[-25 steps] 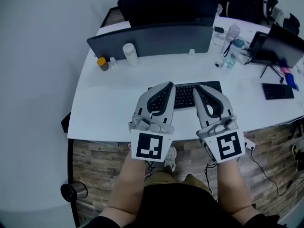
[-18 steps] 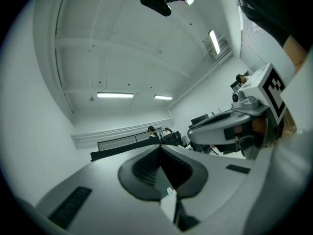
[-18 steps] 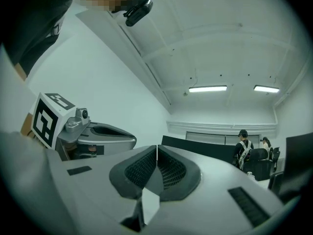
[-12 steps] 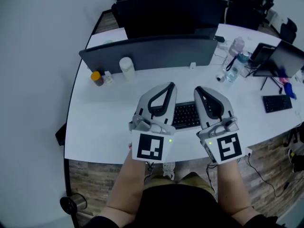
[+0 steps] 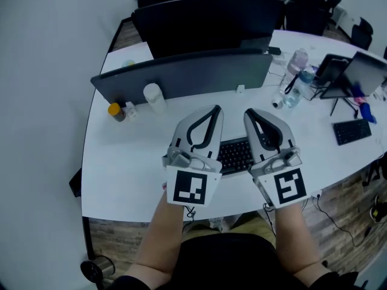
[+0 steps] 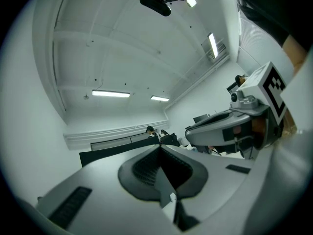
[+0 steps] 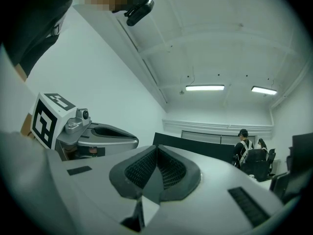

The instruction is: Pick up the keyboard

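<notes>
Black keyboard [image 5: 236,154] lies on the white desk [image 5: 121,159] under my left fingers [image 5: 213,110] and right fingers [image 5: 250,113], both pairs pressed together, holding nothing.

Bare tabletop [image 5: 124,159] left of keyboard [image 5: 234,154], divider panel [image 5: 181,75] behind

white desk [image 5: 127,156], dark divider panel [image 5: 181,74], white cylinder [image 5: 154,96], water bottle [image 5: 295,89]

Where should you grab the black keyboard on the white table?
Probably its thin near edge, one gripper toward each end, coming from the person's side. The keyboard lies flat, wide and low on the table, so jaws fit only across its thickness, and a grey divider stands behind it. Left gripper and right gripper are shut, so they'd open first.
</notes>
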Demonstrator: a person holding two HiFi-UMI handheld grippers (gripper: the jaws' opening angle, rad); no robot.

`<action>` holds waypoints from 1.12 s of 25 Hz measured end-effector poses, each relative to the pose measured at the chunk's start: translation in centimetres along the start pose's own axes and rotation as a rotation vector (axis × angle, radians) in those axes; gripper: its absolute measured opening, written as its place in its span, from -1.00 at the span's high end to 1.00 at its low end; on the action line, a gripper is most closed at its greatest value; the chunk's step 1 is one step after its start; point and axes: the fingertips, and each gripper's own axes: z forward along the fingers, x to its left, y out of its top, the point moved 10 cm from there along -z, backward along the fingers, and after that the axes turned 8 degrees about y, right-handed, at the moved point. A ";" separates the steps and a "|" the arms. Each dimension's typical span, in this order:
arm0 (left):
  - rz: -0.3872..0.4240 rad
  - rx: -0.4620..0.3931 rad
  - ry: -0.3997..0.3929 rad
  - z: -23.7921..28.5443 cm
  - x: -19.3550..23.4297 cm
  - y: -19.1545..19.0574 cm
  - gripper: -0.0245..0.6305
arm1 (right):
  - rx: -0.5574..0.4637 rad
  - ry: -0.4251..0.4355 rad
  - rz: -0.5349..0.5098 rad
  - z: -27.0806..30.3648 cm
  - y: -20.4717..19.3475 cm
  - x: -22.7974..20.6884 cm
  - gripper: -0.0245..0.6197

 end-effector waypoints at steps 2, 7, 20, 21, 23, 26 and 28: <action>0.002 0.005 -0.001 0.3 -0.3 0.0 0.90 | 0.001 0.001 -0.002 0.1 -0.2 -0.5 0.82; 0.026 0.014 0.025 1.5 -0.1 0.1 0.90 | 0.001 0.028 -0.025 0.9 -0.3 -1.4 0.82; 0.011 0.043 0.056 3.3 -0.8 -0.7 -0.06 | -0.028 0.085 0.071 1.4 -1.5 -5.3 0.13; 0.009 0.046 0.054 3.5 -0.9 -0.8 -0.06 | -0.019 0.093 0.066 1.4 -1.6 -5.5 0.13; 0.012 0.056 0.036 3.7 -1.1 -1.1 -0.06 | 0.016 0.106 0.066 1.4 -2.2 -5.7 0.13; 0.007 0.072 0.022 3.8 -1.3 -1.7 -0.06 | 0.071 0.115 0.093 1.3 -2.9 -6.1 0.13; -0.006 0.084 0.028 3.9 -1.3 -2.2 -0.06 | 0.078 0.122 0.106 1.2 -3.4 -6.4 0.13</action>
